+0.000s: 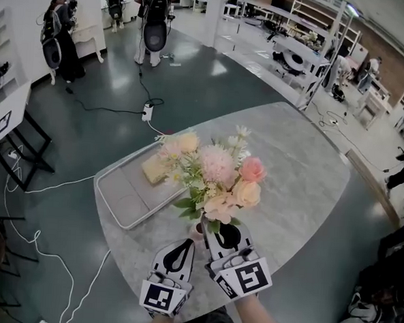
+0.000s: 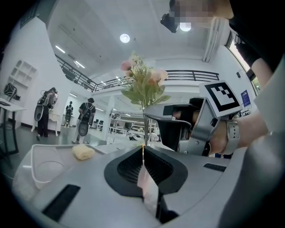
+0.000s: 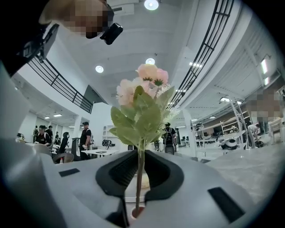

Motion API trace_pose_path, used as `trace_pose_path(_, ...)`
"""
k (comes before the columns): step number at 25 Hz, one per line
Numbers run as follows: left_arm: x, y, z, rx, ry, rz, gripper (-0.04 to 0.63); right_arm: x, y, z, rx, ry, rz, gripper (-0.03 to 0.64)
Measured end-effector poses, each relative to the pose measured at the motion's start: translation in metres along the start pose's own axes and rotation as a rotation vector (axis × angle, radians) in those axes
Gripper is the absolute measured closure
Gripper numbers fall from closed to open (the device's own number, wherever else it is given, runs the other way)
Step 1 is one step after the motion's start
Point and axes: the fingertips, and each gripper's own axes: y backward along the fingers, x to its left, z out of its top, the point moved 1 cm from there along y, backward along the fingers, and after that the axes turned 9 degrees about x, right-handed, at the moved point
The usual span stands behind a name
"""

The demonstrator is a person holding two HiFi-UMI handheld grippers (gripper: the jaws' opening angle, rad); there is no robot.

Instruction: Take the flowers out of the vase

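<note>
Over marble tabletop (image 1: 303,177), right gripper (image 3: 141,156) pinches pastel flowers (image 1: 218,169) by the stem (image 3: 140,178); left gripper (image 2: 143,149) clamps pink vase (image 2: 148,187).

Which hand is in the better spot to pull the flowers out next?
Right. The right gripper is clamped on the flowers' stem, so it need only lift. The left gripper pinches what looks like the pink vase, steadying it.
</note>
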Motion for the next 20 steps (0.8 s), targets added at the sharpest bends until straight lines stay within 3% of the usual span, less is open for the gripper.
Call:
trace_pose_path(5, 0.005, 0.003, 0.002, 0.036, 0.000, 0.010, 0.586, 0.003, -0.003, 0.008, -0.014, 0.003, 0.003, 0.558)
trace_pose_path(9, 0.003, 0.002, 0.007, -0.007, -0.009, -0.004, 0.586, 0.003, -0.002, 0.015, -0.026, 0.012, 0.008, 0.558)
trace_pose_path(20, -0.001, 0.003, 0.023, 0.001, -0.019, -0.011, 0.586, 0.003, -0.001, 0.035, -0.046, 0.028, 0.019, 0.558)
